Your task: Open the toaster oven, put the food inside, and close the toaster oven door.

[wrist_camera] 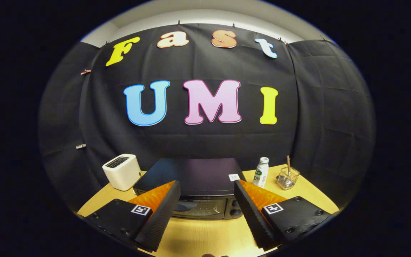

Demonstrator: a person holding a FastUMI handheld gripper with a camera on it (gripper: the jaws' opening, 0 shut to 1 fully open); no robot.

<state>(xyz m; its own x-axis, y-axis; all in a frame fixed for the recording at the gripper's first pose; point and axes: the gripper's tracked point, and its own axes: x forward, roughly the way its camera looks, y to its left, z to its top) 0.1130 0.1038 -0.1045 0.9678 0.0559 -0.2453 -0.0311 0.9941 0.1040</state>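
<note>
The gripper [207, 200] is hovering with fingers spread wide, holding nothing. The toaster oven [194, 185] is sitting mid-counter, just ahead between the fingers, door shut. Judged heavy and rigid, its glass door wanting care; the door's top edge is offering the likeliest hold.

Hand-held gripper [207, 200] parted wide: ribbed finger pads [162, 214], square tag markers, black screwed mounts

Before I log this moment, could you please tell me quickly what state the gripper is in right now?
Gripper: open, holding nothing; its fingers stand apart just short of the toaster oven, whose door looks shut.
</note>
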